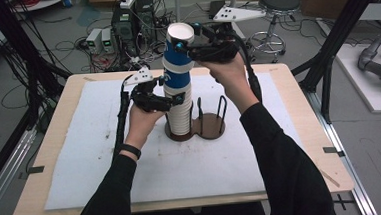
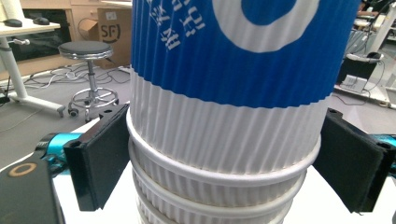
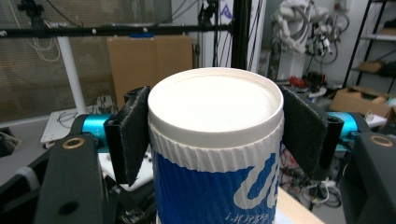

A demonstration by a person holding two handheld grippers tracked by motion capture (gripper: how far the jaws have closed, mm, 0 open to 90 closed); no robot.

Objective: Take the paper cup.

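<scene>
A tall stack of upside-down ribbed paper cups (image 1: pixel 179 95) stands on a brown two-ring holder (image 1: pixel 212 127) mid-table. The lower cups are white. The top cup (image 1: pixel 179 43) is blue and white with its closed white base up. My left gripper (image 1: pixel 170 99) is shut on the stack's lower part, its black pads (image 2: pixel 100 158) pressing the cup rims (image 2: pixel 224 168) from both sides. My right gripper (image 1: pixel 187 46) is shut on the top cup (image 3: pixel 217 140) just under its base, a pad (image 3: pixel 133 135) on each side.
A white mat (image 1: pixel 106 162) covers the wooden table (image 1: pixel 43 196). The holder's second ring, with upright wire posts (image 1: pixel 222 108), sits right of the stack. Behind the table are cables, electronics (image 1: pixel 123 21) and a stool (image 1: pixel 277 4).
</scene>
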